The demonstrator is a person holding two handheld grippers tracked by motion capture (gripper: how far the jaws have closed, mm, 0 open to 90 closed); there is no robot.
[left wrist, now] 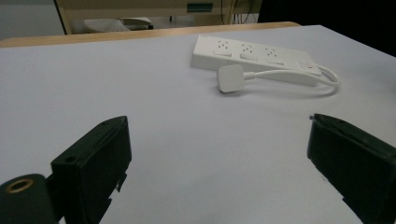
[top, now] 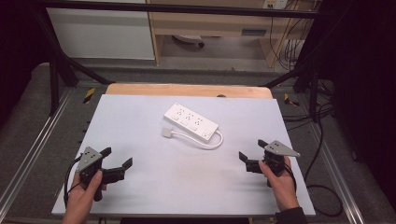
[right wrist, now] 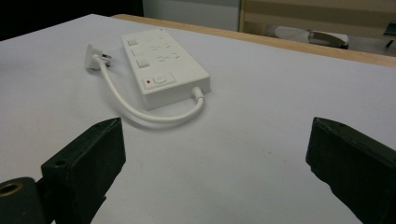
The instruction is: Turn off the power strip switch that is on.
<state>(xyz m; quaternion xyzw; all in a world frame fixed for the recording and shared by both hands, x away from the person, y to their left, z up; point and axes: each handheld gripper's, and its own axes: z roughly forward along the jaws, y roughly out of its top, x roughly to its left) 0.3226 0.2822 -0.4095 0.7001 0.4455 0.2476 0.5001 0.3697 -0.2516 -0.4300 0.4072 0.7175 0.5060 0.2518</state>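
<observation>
A white power strip (top: 191, 122) lies slantwise in the middle of the white table top (top: 154, 186). Its short white cable (top: 212, 142) loops round to a white plug (top: 166, 132) lying beside the strip. My left gripper (top: 116, 157) rests near the front left, open and holding nothing, and points toward the strip. In the left gripper view the strip (left wrist: 254, 58) and plug (left wrist: 231, 78) lie well beyond the wide-apart jaws. My right gripper (top: 252, 149) is at the front right, also open and holding nothing. The right gripper view shows the strip's switch end (right wrist: 161, 63) and cable (right wrist: 140, 112) ahead.
A wooden table edge (top: 187, 89) runs along the back of the white sheet. Black frame bars (top: 56, 70) stand at both back corners. Cables (top: 322, 186) trail on the floor to the right. A shelf unit (top: 210, 28) stands behind the table.
</observation>
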